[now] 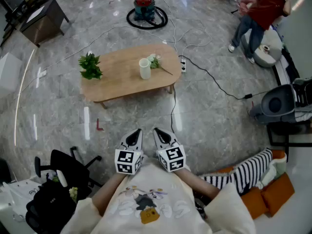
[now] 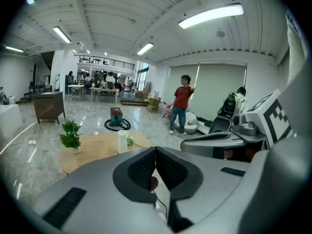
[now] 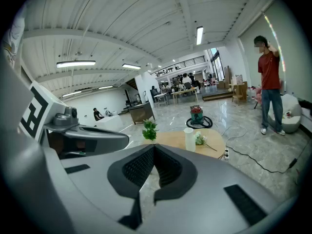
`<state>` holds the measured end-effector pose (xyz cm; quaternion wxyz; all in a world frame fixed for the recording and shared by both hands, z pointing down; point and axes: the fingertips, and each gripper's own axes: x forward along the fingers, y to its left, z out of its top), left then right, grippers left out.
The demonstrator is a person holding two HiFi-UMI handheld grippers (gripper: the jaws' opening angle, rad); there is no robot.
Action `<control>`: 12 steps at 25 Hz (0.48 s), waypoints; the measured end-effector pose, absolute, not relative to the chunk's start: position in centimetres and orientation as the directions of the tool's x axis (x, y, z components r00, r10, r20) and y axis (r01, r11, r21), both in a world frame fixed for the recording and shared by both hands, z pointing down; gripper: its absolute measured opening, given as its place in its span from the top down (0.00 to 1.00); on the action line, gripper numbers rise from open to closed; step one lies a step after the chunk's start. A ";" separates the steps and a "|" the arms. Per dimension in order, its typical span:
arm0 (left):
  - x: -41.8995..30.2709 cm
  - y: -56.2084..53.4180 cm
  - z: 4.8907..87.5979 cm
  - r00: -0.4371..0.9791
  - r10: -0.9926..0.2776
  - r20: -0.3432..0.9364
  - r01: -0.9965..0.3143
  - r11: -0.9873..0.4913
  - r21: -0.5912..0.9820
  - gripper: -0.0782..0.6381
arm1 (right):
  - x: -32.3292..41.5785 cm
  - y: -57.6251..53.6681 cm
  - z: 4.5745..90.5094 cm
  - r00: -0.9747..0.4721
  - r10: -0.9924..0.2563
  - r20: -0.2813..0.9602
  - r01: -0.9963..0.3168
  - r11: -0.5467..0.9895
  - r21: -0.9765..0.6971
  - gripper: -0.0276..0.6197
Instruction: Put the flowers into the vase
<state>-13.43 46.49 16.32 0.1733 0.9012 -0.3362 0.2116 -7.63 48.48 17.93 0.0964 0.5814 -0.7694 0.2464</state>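
A white vase [image 1: 145, 68] stands upright on the low wooden table [image 1: 117, 84], far ahead of me. The flowers [image 1: 156, 62] lie flat on the tabletop just right of the vase, stem toward the table's right end. Both show small in the left gripper view, vase [image 2: 122, 141] and flowers [image 2: 129, 140], and in the right gripper view, vase [image 3: 188, 139] and flowers [image 3: 200, 139]. My left gripper [image 1: 134, 137] and right gripper [image 1: 162, 136] are held side by side close to my body, well short of the table. Both are shut with nothing between the jaws.
A green potted plant [image 1: 90, 66] sits at the table's left end. A cable and power strip [image 1: 183, 65] run along the floor right of the table. A red vacuum [image 1: 145, 6] stands behind it. A person [image 1: 258, 13] is at the back right; a black chair [image 1: 63, 172] at my left.
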 end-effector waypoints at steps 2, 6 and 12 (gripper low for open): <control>-13.3 46.3 16.5 0.683 -0.532 0.500 -0.679 -0.715 0.167 0.88 | -7.4 48.2 18.1 -0.304 -0.848 0.433 -0.943 0.204 -0.264 0.95; -12.8 46.2 16.7 0.683 -0.534 0.498 -0.678 -0.717 0.161 0.88 | -7.0 48.1 18.2 -0.303 -0.850 0.430 -0.943 0.204 -0.262 0.95; -12.0 46.5 17.0 0.666 -0.533 0.521 -0.688 -0.709 0.154 0.88 | -6.3 48.1 18.2 -0.339 -0.851 0.402 -0.921 0.214 -0.324 0.95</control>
